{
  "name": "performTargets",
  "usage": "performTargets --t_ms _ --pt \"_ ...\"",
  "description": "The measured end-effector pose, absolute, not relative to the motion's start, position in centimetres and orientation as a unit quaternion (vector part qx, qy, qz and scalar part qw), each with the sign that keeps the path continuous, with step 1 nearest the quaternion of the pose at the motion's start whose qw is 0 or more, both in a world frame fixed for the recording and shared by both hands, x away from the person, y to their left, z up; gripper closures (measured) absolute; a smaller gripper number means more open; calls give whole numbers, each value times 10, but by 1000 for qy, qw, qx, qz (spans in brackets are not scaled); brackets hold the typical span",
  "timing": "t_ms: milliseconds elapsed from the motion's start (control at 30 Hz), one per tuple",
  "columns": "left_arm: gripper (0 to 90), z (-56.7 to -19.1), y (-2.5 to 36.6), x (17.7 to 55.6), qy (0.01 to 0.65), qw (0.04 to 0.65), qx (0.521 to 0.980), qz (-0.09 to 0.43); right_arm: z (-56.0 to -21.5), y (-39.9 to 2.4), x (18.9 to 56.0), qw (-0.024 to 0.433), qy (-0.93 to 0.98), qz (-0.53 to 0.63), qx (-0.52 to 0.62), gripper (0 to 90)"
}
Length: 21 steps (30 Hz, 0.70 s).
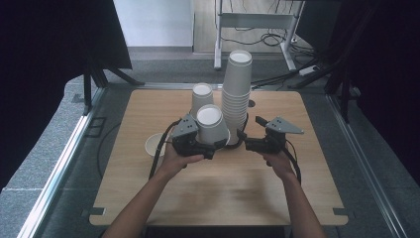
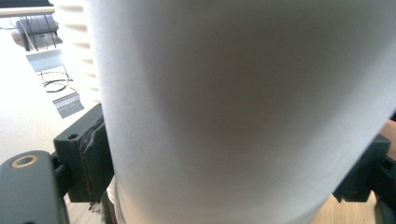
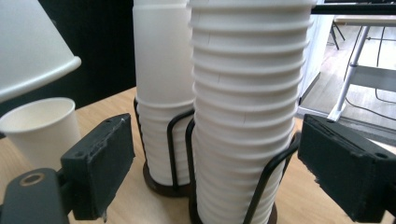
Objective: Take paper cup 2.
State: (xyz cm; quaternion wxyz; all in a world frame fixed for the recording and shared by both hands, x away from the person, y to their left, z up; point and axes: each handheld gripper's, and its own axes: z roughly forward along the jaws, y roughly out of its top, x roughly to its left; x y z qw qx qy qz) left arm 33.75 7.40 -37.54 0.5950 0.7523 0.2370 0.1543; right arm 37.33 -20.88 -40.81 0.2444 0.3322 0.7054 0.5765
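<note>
Left fingers: clamped on white cup, lifted off counter.
Right fingers: spread apart, tall cup stack between them, untouched.
Right gripper view: second stack behind, loose cup left.

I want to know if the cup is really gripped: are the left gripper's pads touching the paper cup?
Touching. In the left gripper view both black pads press against the white paper cup, with no gap on either side.
</note>
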Motion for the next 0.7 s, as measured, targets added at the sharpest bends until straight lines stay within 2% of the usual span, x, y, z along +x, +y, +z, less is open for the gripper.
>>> performTargets --t_ms 700 --pt "120 -424 81 311 259 571 765 145 -446 -214 345 216 707 585 335 150"
